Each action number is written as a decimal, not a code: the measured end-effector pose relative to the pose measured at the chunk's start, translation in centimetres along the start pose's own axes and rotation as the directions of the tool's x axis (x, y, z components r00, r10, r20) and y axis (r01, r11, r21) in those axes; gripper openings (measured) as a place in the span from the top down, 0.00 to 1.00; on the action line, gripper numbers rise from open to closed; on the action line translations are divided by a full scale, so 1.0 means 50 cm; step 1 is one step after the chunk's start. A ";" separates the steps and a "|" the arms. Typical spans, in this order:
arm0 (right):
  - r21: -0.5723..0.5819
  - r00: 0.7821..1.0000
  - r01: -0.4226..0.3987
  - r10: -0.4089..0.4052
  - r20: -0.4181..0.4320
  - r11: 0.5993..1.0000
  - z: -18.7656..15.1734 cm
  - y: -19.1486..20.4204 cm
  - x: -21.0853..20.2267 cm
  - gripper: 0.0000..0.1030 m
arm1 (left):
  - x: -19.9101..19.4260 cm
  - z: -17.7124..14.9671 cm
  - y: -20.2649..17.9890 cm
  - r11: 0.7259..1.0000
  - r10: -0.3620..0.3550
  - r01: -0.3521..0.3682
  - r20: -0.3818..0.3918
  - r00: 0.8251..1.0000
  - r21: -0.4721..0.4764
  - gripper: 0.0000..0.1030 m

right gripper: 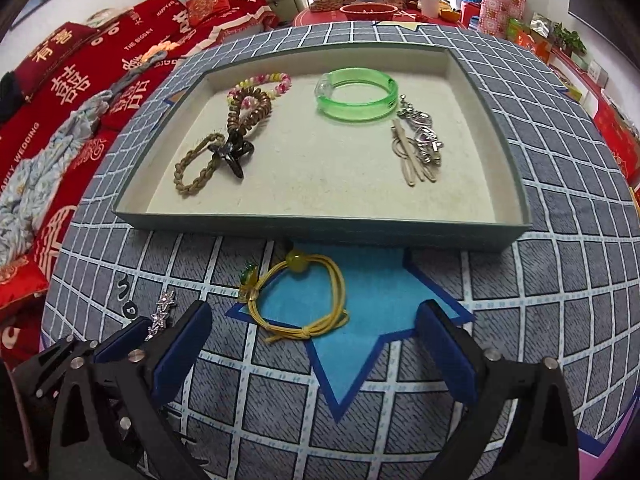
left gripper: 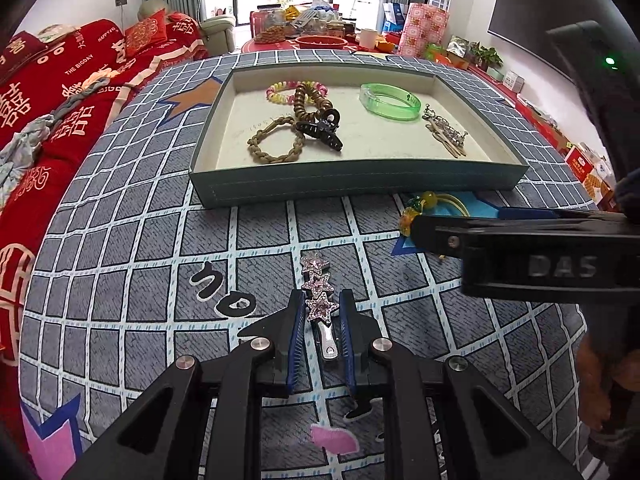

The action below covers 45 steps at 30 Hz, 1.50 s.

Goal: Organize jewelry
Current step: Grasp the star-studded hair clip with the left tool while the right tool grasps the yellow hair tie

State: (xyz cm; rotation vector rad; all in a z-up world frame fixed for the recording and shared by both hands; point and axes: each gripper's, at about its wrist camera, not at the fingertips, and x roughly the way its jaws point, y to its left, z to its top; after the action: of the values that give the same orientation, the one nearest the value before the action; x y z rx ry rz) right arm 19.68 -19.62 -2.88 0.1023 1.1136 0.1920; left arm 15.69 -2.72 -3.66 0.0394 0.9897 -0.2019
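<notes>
A grey-green tray (left gripper: 352,188) (right gripper: 320,232) lies on the checked cloth. It holds a green bangle (left gripper: 390,100) (right gripper: 356,98), a braided band (left gripper: 276,142), a black claw clip (left gripper: 320,130), coiled hair ties (right gripper: 250,98) and silver pieces (right gripper: 420,140). My left gripper (left gripper: 319,300) is shut on a rhinestone star hair clip (left gripper: 318,280) (right gripper: 162,312) resting on the cloth. My right gripper (right gripper: 314,320) is open around a yellow elastic hair tie with beads (right gripper: 298,300), just in front of the tray; the tie also shows in the left wrist view (left gripper: 428,202).
A red sofa (left gripper: 52,92) runs along the left. A cluttered red table (left gripper: 316,36) stands beyond the far edge. Boxes and plants (left gripper: 480,54) line the right wall. The cloth has a blue star patch (right gripper: 372,300) under the hair tie.
</notes>
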 end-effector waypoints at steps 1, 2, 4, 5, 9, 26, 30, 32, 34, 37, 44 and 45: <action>-0.010 1.000 0.017 -0.017 0.001 1.000 0.000 0.005 0.003 0.11 | 0.000 0.000 0.000 1.000 -0.001 0.001 0.000 1.000 0.000 0.71; -0.022 0.999 0.031 -0.031 0.006 0.999 0.001 0.008 0.004 0.15 | 0.000 -0.001 0.000 1.000 0.000 0.000 0.000 1.000 0.000 0.71; -0.059 0.997 0.075 -0.074 0.012 0.995 0.003 0.021 0.005 0.30 | 0.000 -0.001 0.000 1.000 0.000 0.000 0.000 1.000 0.001 0.71; -0.071 0.996 0.088 -0.087 0.015 0.994 0.003 0.025 0.004 0.35 | 0.000 -0.001 0.000 1.000 -0.001 0.001 0.000 1.000 0.001 0.71; -0.102 0.992 0.123 -0.121 0.023 0.987 0.004 0.035 0.002 0.62 | 0.000 -0.001 -0.001 1.000 -0.003 0.003 -0.001 1.000 -0.002 0.71; 0.016 0.998 -0.025 0.024 0.062 1.000 -0.013 -0.026 -0.048 0.95 | 0.000 0.000 0.006 1.000 -0.012 0.012 -0.006 1.000 -0.007 0.71; 0.037 0.996 -0.052 0.049 0.074 0.998 -0.021 -0.043 -0.068 0.95 | -0.001 0.000 0.011 1.000 -0.014 0.013 -0.007 1.000 -0.010 0.71; 0.047 0.996 -0.061 0.058 0.074 0.997 -0.020 -0.048 -0.071 0.95 | 0.000 0.000 0.011 1.000 -0.015 0.015 -0.006 1.000 -0.011 0.71; 0.059 0.995 -0.079 0.076 0.065 0.995 -0.019 -0.053 -0.068 0.94 | -0.001 0.000 0.011 1.000 -0.014 0.014 -0.006 1.000 -0.010 0.71; 0.046 0.998 -0.053 0.050 0.049 0.998 -0.014 -0.044 -0.058 0.82 | -0.001 -0.001 0.012 1.000 -0.017 0.017 -0.007 1.000 -0.010 0.71; -0.050 0.998 0.035 -0.032 0.060 0.998 -0.001 0.002 -0.025 0.27 | -0.002 -0.001 0.010 1.000 -0.017 0.017 -0.007 1.000 -0.006 0.71; -0.053 0.998 0.044 -0.042 0.050 0.998 0.000 0.006 -0.016 0.27 | -0.002 -0.001 0.008 1.000 -0.018 0.018 -0.007 1.000 -0.007 0.71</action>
State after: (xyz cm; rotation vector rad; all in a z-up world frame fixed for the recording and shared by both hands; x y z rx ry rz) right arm 19.30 -19.51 -2.13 0.0343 1.0606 0.1803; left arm 15.68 -2.31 -3.63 0.0249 0.9981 -0.2149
